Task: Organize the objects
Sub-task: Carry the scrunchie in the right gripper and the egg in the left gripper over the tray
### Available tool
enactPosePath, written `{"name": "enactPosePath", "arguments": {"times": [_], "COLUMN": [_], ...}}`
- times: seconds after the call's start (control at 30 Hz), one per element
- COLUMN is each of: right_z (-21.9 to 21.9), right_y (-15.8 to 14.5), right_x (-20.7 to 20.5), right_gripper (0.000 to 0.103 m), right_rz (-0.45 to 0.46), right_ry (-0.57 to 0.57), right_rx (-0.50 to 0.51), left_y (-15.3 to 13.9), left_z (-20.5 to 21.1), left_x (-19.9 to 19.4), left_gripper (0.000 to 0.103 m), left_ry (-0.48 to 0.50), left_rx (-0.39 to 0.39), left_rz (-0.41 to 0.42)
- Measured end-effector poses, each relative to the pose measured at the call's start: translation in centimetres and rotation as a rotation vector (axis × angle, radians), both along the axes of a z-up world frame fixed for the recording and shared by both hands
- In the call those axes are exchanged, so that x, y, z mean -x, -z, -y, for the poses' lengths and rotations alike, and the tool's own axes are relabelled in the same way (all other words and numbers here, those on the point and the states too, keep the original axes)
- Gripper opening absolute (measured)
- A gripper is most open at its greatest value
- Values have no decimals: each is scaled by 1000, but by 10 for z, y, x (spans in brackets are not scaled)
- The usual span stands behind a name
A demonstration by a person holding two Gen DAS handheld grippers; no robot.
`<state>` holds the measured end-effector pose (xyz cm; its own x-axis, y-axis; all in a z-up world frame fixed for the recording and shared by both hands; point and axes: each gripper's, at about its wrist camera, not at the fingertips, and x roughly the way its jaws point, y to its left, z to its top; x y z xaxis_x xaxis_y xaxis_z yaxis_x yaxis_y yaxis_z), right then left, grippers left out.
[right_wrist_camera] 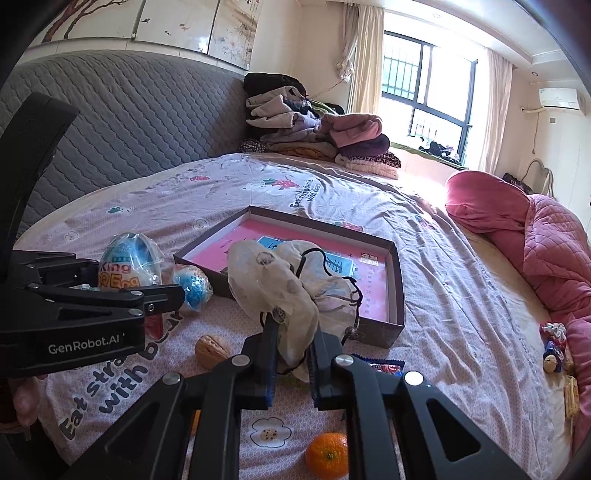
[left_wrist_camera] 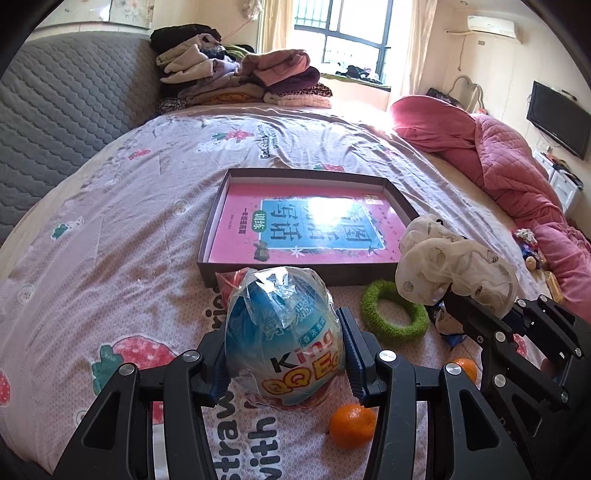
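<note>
A wrapped blue toy egg is held upright above the bedsheet; a crumpled cream cloth pouch (black drawstring dangling) hangs near the shallow box.

This is a bedroom in a home. A wide bed fills most of both views, spread with a pink sheet printed with strawberries and English words, and backed by a grey quilted headboard. A heap of folded clothes sits at its far corner, and a rumpled pink quilt lies along one side. Behind are a barred window with cream curtains, a wall air conditioner and a wall-mounted television.
</note>
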<state>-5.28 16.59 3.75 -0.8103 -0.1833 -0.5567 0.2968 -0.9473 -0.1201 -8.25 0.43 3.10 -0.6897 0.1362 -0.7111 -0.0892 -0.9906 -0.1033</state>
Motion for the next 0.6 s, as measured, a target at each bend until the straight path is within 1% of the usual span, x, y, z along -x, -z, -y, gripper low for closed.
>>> {"name": "enactPosePath", "arguments": {"times": [0.2, 0.37, 0.6], "right_z": [-3, -11, -20], "right_y": [-8, -11, -14], "right_x": [16, 34, 58], "right_gripper": [14, 14, 14], "right_rz": [-25, -27, -15], "right_ry": [22, 49, 67], "right_rx": [-1, 8, 21], "left_y": [-10, -18, -18], "left_z": [1, 0, 3], "left_x": [25, 44, 71], "left_gripper": [52, 52, 52], "left_ry": [3, 8, 3], "left_rx": [-1, -17, -28], "left_rz": [-26, -45, -48]}}
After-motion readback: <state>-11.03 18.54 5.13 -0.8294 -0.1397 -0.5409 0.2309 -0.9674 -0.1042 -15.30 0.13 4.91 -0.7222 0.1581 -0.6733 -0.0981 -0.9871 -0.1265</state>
